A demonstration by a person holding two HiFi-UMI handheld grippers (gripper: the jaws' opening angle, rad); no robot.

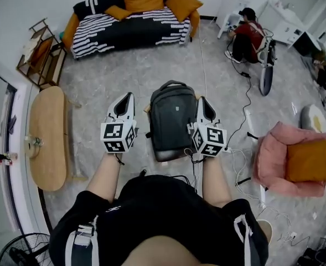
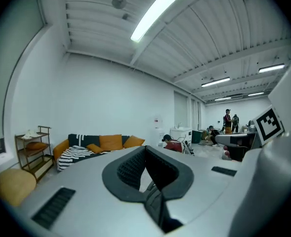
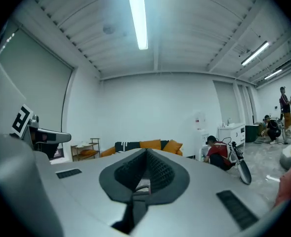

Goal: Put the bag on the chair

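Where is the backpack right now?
In the head view the backpack sits centre frame, between the left gripper and the right gripper, with the striped sofa beyond it and the pink armchair off to its right.

Dark grey bag point(image 1: 174, 121), pink armchair point(image 1: 270, 154)

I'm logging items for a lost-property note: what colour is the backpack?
The backpack is dark grey, nearly black; the head view shows it best.

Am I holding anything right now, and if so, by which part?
Nothing is held. The left gripper and the right gripper both have their jaws shut on nothing. The backpack sits between them, ungripped.
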